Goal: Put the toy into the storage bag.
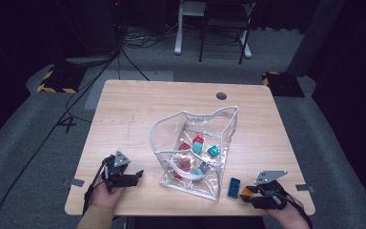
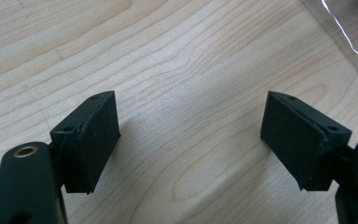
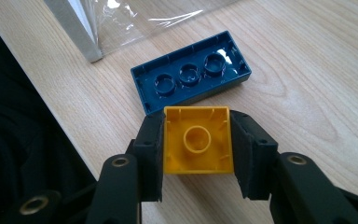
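Yellow brick (image 3: 197, 139) clamped hollow side up between right gripper (image 3: 197, 154) pads at table (image 1: 124, 109) near edge, blue brick (image 3: 192, 72) touching at 12 o'clock, clear bag (image 1: 198, 152) beyond at 10. Left gripper (image 2: 191, 140) wide, holding nothing, over bare wood.

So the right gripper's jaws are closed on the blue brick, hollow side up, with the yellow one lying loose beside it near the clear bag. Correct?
Not quite. The right gripper has its jaws pressed on the yellow brick, hollow side up; the blue brick lies loose on the table just beyond it, also hollow side up, near the clear bag. The right gripper view shows this plainly.
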Available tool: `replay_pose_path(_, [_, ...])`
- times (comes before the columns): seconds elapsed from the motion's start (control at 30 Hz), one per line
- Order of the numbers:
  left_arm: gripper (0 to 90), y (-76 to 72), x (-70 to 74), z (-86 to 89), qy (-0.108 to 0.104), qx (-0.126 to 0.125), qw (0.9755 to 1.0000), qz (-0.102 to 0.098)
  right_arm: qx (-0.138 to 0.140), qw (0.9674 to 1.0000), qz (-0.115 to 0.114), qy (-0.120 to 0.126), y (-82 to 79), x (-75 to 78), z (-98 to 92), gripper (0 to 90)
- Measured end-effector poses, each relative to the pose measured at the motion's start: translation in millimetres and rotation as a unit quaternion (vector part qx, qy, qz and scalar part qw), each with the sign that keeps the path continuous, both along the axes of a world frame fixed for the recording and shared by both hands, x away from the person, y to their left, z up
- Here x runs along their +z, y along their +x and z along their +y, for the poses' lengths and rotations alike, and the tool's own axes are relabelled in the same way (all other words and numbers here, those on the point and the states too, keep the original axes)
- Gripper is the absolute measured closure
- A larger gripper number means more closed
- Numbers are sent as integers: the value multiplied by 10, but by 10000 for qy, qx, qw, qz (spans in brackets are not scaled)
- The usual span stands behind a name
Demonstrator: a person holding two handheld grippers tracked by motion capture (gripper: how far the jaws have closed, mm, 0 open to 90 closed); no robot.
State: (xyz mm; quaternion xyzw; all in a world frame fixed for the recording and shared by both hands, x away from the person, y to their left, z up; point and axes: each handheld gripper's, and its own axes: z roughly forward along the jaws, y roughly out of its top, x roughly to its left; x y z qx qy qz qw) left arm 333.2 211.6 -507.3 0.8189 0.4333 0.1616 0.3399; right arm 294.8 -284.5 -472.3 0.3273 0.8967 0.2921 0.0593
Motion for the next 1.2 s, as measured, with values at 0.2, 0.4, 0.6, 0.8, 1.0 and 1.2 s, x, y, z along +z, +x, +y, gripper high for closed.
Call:
replay_pose_path(0.2, [199, 0, 0, 0, 0, 0, 10000, -1, -35, 9998, -32, 178, 2, 157, -55, 584])
replay_pose_path(0.4, [199, 0, 0, 0, -1, 1, 10000, -1, -51, 9996, -69, 279, 16, 307, -89, 584])
replay_pose_path(0.6, [199, 0, 0, 0, 0, 1, 10000, -1, -180, 9989, -75, 426, 64, 479, -132, 584])
replay_pose_path(0.8, [199, 0, 0, 0, 0, 0, 10000, 0, -132, 9978, -216, 610, 94, 697, -137, 584])
replay_pose_path(1.0, [199, 0, -1, 0, -1, 0, 10000, -2, -25, 9962, -364, 796, 179, 993, -115, 584])
replay_pose_path(1.2, [199, -1, -1, 0, -1, -1, 10000, -1, 80, 9954, -470, 837, 258, 1219, -80, 584])
